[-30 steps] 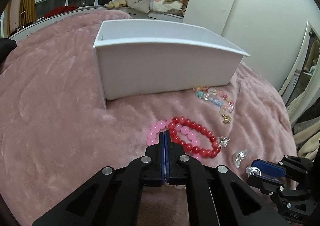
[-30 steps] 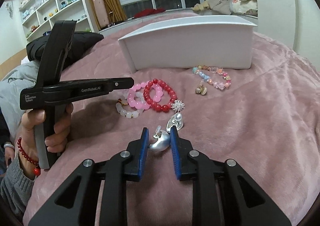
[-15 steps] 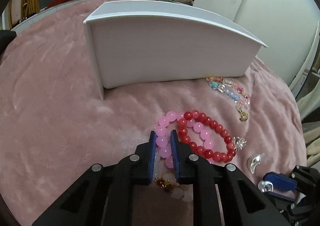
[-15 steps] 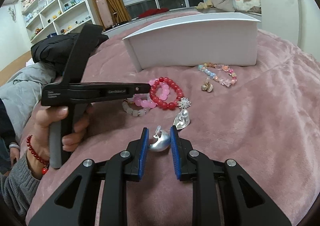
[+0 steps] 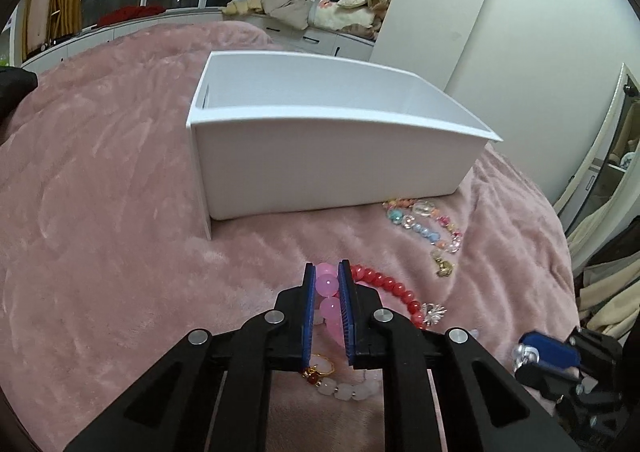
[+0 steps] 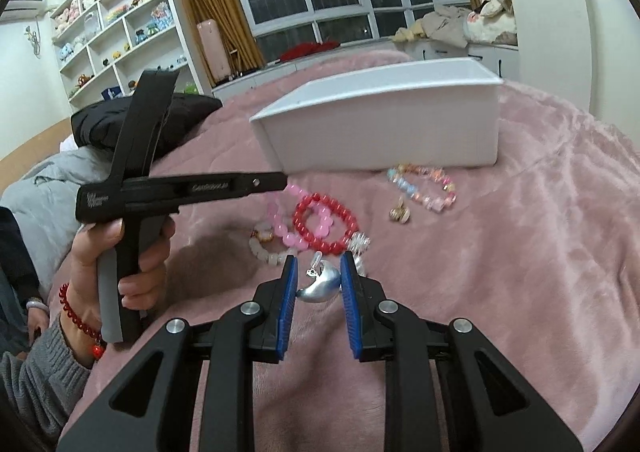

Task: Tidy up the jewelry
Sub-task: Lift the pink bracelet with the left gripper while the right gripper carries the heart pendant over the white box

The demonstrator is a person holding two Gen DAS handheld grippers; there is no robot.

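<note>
The left gripper's [image 5: 327,286] blue fingers [image 5: 308,312] pinch the pink bracelet [image 5: 327,286], lifted off the pink blanket [image 5: 100,272]. The right gripper [image 6: 319,282] clamps a silver charm [image 6: 320,284] between its pads.

A bare strip of blanket separates the left fingertips from the white box [image 5: 332,163], whose near wall stands upright and whose top is open. The red bracelet [image 5: 388,286] lies just right of the left gripper, overlapping the pink one; a pastel bead strand [image 5: 424,221] rests at the box's near right corner.

Only the left view shows a gold ring [image 5: 318,366] and pale beads [image 5: 348,390] under the fingers. Only the right view shows the hand [image 6: 120,248] holding the left gripper's handle, and a dark cushion [image 6: 132,123] beyond.
</note>
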